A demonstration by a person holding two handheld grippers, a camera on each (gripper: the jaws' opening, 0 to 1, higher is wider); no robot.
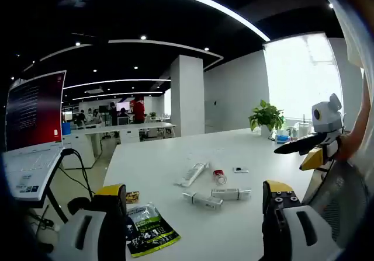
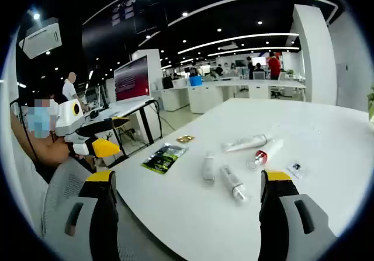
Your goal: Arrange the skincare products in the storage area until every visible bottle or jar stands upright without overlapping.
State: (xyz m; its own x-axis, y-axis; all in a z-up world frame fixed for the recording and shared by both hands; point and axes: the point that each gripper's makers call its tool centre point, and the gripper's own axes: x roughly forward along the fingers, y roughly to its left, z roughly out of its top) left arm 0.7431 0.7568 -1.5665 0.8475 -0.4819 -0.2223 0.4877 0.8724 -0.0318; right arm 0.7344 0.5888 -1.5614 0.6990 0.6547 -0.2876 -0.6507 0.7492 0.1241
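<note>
Skincare lies scattered flat on your white table [image 1: 245, 150] in the left gripper view. Nearest your left gripper [image 1: 196, 214], whose black, yellow-tipped jaws stand wide apart and hold nothing, is a dark green sachet [image 1: 149, 229] with large white print reading "4.1"; the smaller text is too fine to read. A small gold foil packet [image 1: 132, 197] sits just beyond it. Two white tubes [image 1: 203, 200] lie close together on their sides near the table's middle. Farther back rest a long white tube [image 1: 193, 174], a small red-capped item [image 1: 219, 176] and a tiny flat packet [image 1: 240, 170]. A potted plant [image 1: 267, 118] stands at the far edge near the bright window. A red screen [image 1: 36, 110] glows to the side, its writing illegible. Your right gripper [image 1: 301, 147] enters from the right, held above the table; from this angle you cannot tell how far its jaws are parted.

In the right gripper view, your right gripper [image 2: 187, 205] has its jaws spread and empty over the smooth white tabletop [image 2: 327, 126]. The green sachet [image 2: 164, 157] lies by the near edge, the gold packet [image 2: 186, 138] just past it. Two white tubes [image 2: 208, 166] lie flat side by side, a longer tube [image 2: 246, 143] and a red-banded one [image 2: 264, 153] behind them. Your left gripper [image 2: 93, 141] hovers off the table's edge, in a hand. Around you is an open office with ceiling strip lights.
</note>
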